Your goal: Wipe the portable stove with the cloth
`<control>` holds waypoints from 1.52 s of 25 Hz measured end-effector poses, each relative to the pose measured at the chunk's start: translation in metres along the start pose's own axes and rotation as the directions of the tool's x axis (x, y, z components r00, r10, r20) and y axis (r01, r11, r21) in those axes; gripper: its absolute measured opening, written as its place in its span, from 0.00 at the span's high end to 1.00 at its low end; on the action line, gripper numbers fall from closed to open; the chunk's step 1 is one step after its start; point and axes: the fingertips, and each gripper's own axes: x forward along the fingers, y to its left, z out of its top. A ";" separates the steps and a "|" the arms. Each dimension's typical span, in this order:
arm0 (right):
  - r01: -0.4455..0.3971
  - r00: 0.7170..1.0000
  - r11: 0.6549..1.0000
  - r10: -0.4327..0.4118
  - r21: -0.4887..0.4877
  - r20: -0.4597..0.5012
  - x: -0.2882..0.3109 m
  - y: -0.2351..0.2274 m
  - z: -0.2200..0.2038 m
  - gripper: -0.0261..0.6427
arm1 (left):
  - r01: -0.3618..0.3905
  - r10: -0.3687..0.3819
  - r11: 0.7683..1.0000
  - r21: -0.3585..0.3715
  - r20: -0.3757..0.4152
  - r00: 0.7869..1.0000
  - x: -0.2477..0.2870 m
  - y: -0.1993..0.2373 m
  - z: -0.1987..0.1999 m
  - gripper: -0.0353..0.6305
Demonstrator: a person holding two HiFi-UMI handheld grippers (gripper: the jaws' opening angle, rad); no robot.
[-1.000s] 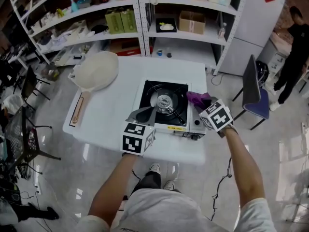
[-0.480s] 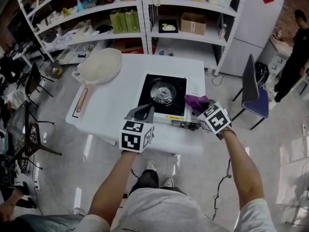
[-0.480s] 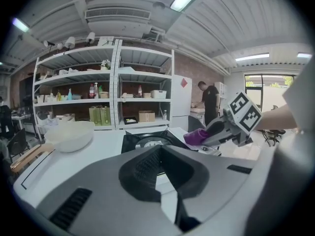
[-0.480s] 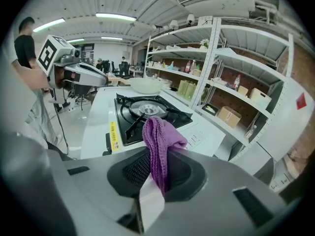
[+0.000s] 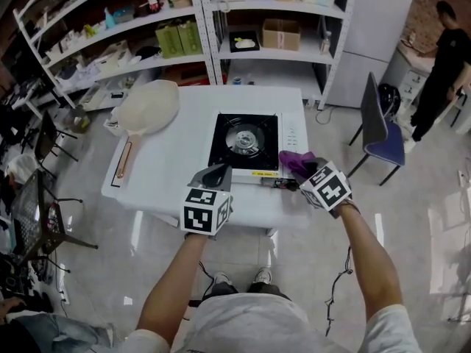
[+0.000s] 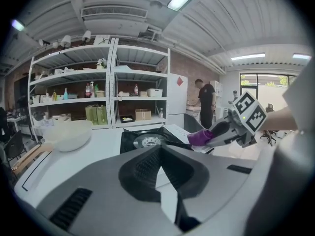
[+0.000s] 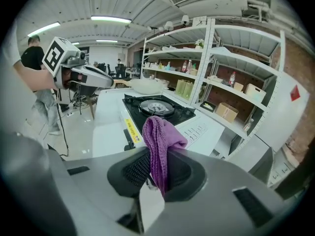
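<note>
The portable stove (image 5: 246, 148) sits on the white table (image 5: 176, 160), black top with a round burner (image 5: 243, 138) and a white control side at its right. My right gripper (image 5: 297, 169) is shut on a purple cloth (image 5: 296, 163), held at the stove's near right corner. In the right gripper view the cloth (image 7: 160, 144) hangs pinched between the jaws, with the stove (image 7: 157, 109) beyond. My left gripper (image 5: 215, 176) is shut with nothing in it, above the table in front of the stove's near left corner. The left gripper view shows the stove (image 6: 147, 140) ahead and the purple cloth (image 6: 201, 137) at right.
A cream pan with a wooden handle (image 5: 143, 112) lies upside down on the table's left part. Metal shelves (image 5: 191, 28) with boxes stand behind the table. A dark chair (image 5: 377, 127) stands at right, and a person (image 5: 440, 57) beyond it. Folding racks (image 5: 29, 197) are at left.
The whole view has drawn back from the table. Both grippers now sit nearer the table's front edge, and the cloth has moved off the stove's right side to its near right corner.
</note>
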 end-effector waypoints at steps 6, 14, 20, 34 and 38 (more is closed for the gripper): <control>0.011 1.000 1.000 -0.011 0.002 -0.024 -0.010 0.020 -0.006 0.87 | 0.050 -0.050 0.999 0.014 -0.001 0.999 -0.006 0.002 -0.005 0.94; 0.033 0.997 0.999 -0.035 -0.037 -0.071 -0.024 0.032 -0.004 0.87 | 0.093 -0.093 0.996 0.019 -0.005 0.996 -0.017 0.015 -0.014 0.94; 0.016 0.992 0.992 -0.032 -0.126 -0.121 -0.027 0.040 0.009 0.87 | 0.109 -0.109 0.994 0.007 0.012 0.994 -0.021 0.031 -0.013 0.94; -0.098 0.978 0.972 0.055 -0.212 -0.199 0.016 0.088 0.041 0.87 | 0.107 -0.106 0.994 -0.016 0.023 0.994 -0.036 0.074 -0.019 0.94; -0.116 0.978 0.969 0.072 -0.217 -0.198 0.031 0.102 0.055 0.87 | 0.106 -0.106 0.994 -0.022 0.028 0.994 -0.039 0.088 -0.021 0.94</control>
